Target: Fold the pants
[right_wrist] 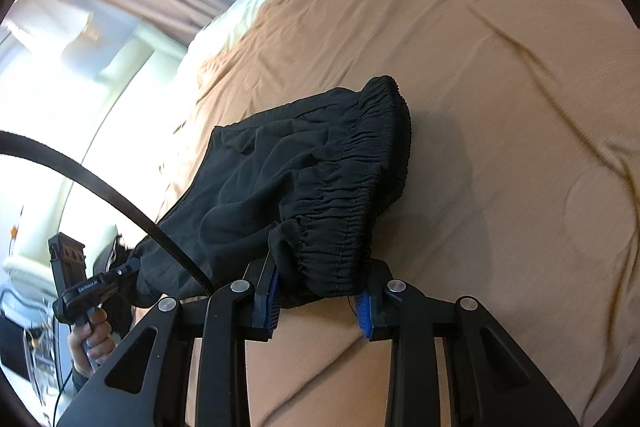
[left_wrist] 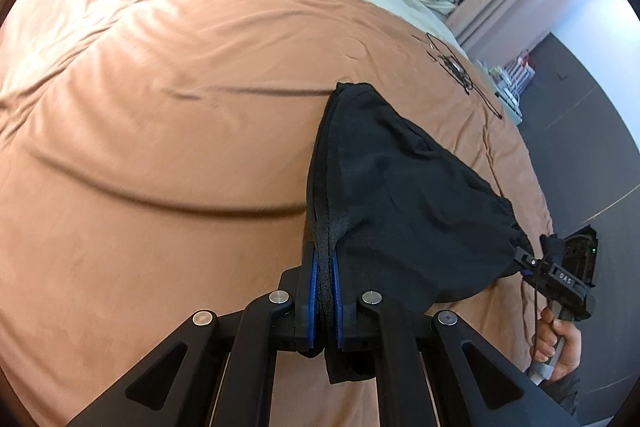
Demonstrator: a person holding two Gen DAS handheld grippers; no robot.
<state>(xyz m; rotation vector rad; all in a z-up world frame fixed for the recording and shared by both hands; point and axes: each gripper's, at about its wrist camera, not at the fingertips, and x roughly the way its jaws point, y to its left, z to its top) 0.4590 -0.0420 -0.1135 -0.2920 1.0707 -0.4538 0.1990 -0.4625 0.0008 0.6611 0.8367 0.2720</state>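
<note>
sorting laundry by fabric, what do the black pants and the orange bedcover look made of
Black pants: thin, matte woven fabric, likely polyester or a cotton blend; it drapes limply and the elastic waistband is gathered into fine ruffles.
Orange bedcover: soft, smooth cloth with a faint sheen and long shallow creases, possibly brushed microfiber.

matt black cloth pants (right_wrist: 304, 179) with a ribbed, gathered waistband are lying on the smooth, softly wrinkled tan cloth bedspread (left_wrist: 180, 107).
</note>
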